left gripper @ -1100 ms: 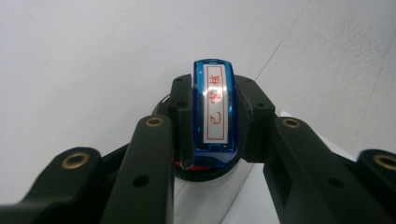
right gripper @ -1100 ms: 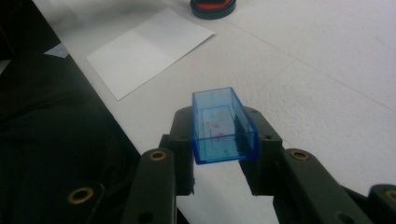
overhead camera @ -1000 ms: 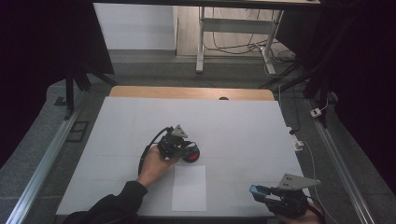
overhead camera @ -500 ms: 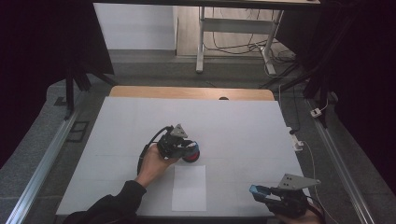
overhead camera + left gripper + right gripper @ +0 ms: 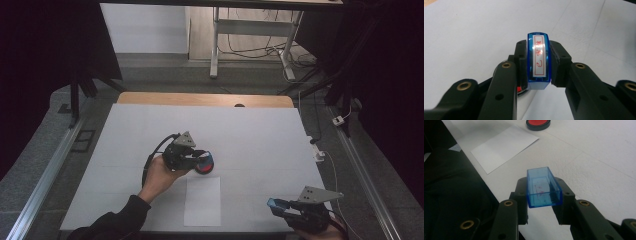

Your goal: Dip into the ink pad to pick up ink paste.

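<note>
Left tongs point(image 5: 202, 156), at the centre of the high view, are clamped on a blue stamp point(image 5: 538, 60); in the left gripper view its label with red characters faces the camera, and the stamp sits upright between the jaws just above the red ink pad point(image 5: 205, 164). Right tongs point(image 5: 274, 204), at the lower right of the high view, are clamped on the stamp's clear blue cap point(image 5: 543, 187), whose open hollow faces up in the right gripper view. A white sheet of paper point(image 5: 202, 200) lies flat on the surface point(image 5: 260, 135), just below the ink pad in the high view.

Risks, as judged from this arrangement: the stamp is gripped on smooth plastic sides, so it could twist or slip when pressed down; a tilted press would probably print only part of the mark. The loose sheet may shift or lift with the inked face, since nothing holds it. The cap, pinched near the lower edge of the surface, could fall off if released there.

Count: one stamp, one cap, one ink pad, one sheet of paper, two tongs.
</note>
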`<state>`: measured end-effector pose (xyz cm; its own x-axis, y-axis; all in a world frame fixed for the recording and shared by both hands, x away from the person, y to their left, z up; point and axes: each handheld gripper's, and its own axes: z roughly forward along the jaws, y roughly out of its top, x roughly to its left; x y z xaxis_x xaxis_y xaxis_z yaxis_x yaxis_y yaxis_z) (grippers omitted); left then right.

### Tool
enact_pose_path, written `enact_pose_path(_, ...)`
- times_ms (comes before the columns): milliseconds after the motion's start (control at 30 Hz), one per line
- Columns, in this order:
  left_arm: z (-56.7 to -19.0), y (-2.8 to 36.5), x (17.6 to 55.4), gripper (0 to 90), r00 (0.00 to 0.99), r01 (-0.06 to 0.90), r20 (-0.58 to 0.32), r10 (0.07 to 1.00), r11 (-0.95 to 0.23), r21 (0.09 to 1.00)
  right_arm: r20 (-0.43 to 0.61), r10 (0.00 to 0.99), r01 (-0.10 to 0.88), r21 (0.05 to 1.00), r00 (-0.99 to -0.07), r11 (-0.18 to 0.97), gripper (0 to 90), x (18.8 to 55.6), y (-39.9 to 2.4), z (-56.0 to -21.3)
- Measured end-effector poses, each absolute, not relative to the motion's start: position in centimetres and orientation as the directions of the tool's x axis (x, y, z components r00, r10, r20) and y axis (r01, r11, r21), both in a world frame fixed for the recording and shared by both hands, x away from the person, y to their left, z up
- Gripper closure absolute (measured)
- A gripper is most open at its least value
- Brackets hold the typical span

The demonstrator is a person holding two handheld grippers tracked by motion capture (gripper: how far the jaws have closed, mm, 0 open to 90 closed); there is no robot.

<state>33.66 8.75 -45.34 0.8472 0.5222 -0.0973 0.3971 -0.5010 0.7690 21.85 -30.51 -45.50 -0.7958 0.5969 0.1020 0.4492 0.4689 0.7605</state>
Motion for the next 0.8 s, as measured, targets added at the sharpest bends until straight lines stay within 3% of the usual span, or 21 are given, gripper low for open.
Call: enact_pose_path(800,-43.5,10.2,29.9,70.1,0.888,0.352,-0.144,0.436,-0.446,0.823,0.101,0.597,0.449,0.760,-0.796,0.470,68.8,21.9,-30.5,-45.5)
